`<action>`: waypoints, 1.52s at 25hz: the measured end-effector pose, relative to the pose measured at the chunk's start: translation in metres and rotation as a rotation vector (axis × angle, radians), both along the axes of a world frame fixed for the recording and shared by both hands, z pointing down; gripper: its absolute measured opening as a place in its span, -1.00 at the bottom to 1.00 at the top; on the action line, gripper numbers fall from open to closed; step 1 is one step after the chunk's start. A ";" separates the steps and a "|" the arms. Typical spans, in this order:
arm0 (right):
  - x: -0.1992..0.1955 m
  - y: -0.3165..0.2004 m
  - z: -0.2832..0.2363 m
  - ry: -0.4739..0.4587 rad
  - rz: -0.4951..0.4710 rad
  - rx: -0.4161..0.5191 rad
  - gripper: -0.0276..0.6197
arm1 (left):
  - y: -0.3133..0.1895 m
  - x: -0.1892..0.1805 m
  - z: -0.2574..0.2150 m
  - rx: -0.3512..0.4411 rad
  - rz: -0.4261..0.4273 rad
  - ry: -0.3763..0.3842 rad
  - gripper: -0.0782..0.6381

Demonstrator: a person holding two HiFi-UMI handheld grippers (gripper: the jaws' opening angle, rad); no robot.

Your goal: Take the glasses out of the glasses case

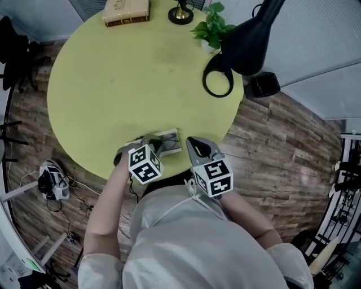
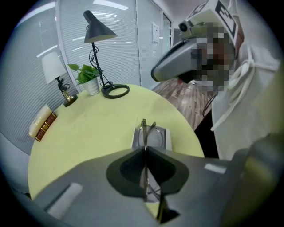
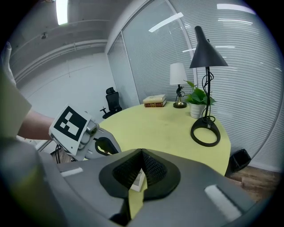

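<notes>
The open, pale glasses case (image 1: 171, 141) lies near the front edge of the round yellow-green table (image 1: 113, 84). My left gripper (image 1: 153, 145) (image 2: 145, 148) is shut on the thin wire frame of the glasses (image 2: 146, 131). They stand on edge just above the case (image 2: 163, 138), their folded temples sticking up past the jaw tips. At the case's right end, my right gripper (image 1: 193, 142) (image 3: 142, 153) has its jaws together. A white corner of the case (image 3: 136, 179) shows under them. Whether they touch it I cannot tell.
At the table's far right stand a black desk lamp (image 1: 248, 39) with a ring base (image 1: 218, 82) and a potted plant (image 1: 211, 28). A book (image 1: 125, 11) and a small brass lamp base (image 1: 180, 14) sit at the far edge. The person's torso (image 2: 248, 88) is close behind the table's near edge.
</notes>
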State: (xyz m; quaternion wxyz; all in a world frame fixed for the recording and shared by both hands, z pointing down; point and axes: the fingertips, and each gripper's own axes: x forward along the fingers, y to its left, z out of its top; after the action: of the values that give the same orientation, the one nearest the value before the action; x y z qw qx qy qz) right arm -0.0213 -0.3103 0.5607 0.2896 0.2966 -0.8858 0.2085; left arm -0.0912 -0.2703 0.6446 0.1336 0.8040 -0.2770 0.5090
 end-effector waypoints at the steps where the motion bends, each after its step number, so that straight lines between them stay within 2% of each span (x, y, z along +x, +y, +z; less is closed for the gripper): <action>1: 0.000 -0.001 -0.003 -0.002 -0.004 0.007 -0.91 | -0.002 -0.001 -0.006 0.018 -0.015 0.007 -0.74; 6: -0.005 -0.007 -0.018 -0.019 -0.009 0.040 -0.91 | -0.007 -0.009 -0.037 0.115 -0.106 0.053 -0.74; 10: -0.013 -0.010 -0.028 -0.037 -0.021 0.065 -0.91 | -0.010 -0.021 -0.061 0.192 -0.216 0.116 -0.74; 18: -0.034 -0.024 -0.058 -0.082 -0.040 0.131 -0.91 | -0.019 -0.059 -0.125 0.425 -0.574 0.310 -0.74; 23: -0.045 -0.028 -0.073 -0.106 -0.052 0.165 -0.91 | -0.022 -0.084 -0.164 0.575 -0.762 0.394 -0.74; 25: -0.049 -0.027 -0.080 -0.116 -0.056 0.177 -0.91 | -0.020 -0.097 -0.180 0.642 -0.842 0.406 -0.74; 29: -0.056 -0.024 -0.093 -0.130 -0.072 0.211 -0.91 | -0.012 -0.123 -0.203 0.763 -0.985 0.373 -0.74; 32: -0.058 -0.021 -0.103 -0.150 -0.076 0.245 -0.91 | -0.007 -0.130 -0.208 0.778 -1.025 0.368 -0.74; 38: -0.059 -0.023 -0.115 -0.173 -0.082 0.280 -0.91 | -0.007 -0.128 -0.211 0.762 -1.026 0.390 -0.74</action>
State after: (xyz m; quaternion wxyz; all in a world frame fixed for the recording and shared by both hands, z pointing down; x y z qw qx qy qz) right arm -0.0805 -0.3330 0.4457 0.1762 0.2784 -0.9393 0.0956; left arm -0.2187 -0.2777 0.4340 0.1129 0.6388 -0.7554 0.0926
